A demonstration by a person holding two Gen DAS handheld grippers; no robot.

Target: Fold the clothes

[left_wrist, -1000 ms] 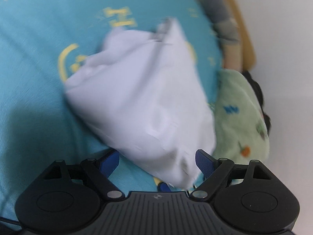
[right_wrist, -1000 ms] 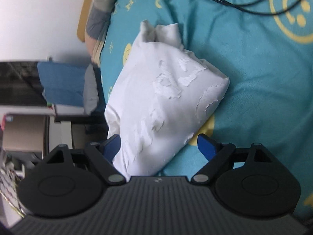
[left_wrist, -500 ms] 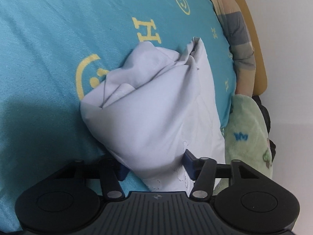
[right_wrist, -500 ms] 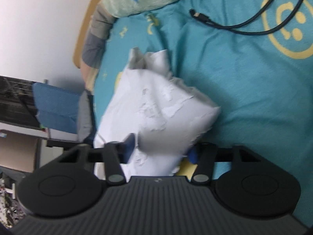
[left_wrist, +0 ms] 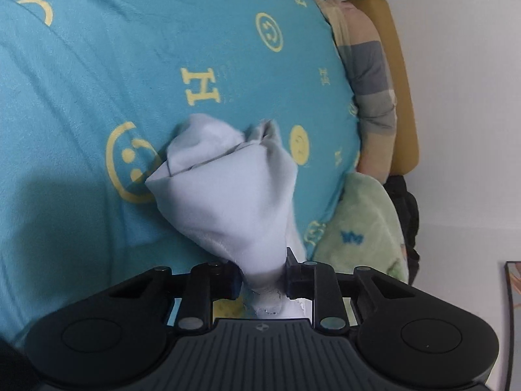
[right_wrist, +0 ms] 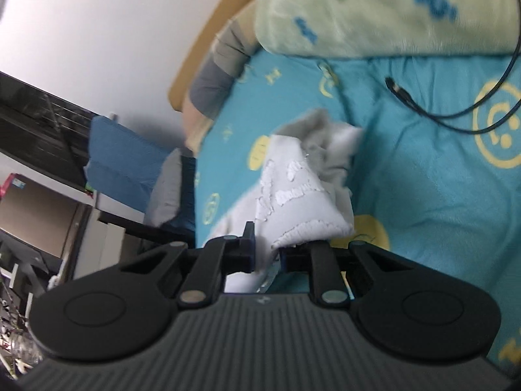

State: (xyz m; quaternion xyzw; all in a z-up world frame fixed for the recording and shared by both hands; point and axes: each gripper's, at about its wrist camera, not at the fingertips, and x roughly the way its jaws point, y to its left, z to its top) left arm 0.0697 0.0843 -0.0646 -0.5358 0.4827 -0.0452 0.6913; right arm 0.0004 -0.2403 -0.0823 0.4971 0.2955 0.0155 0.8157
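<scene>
A white garment (left_wrist: 228,192) lies bunched on a teal bedsheet (left_wrist: 97,97) printed with yellow smileys. My left gripper (left_wrist: 262,275) is closing on the garment's near end, and the cloth is pinched between both pads and lifted off the sheet. In the right wrist view the same white garment (right_wrist: 302,195) shows a raised embroidered pattern. My right gripper (right_wrist: 267,255) is closing on another near edge of it, with the fabric squeezed between its pads. The far part of the cloth still rests on the bed.
A pale green blanket (left_wrist: 361,228) with blue print lies at the bed's edge, also the green blanket (right_wrist: 374,9) ahead in the right view. A black cable (right_wrist: 433,110) runs across the sheet. A striped pillow (left_wrist: 371,75) and yellow headboard (left_wrist: 400,81) border the wall; blue fabric (right_wrist: 120,159) lies beside the bed.
Both grippers went from wide open around the garment to clamped on its near edges. Both have risen, pulling the cloth up into a bunched cone.
</scene>
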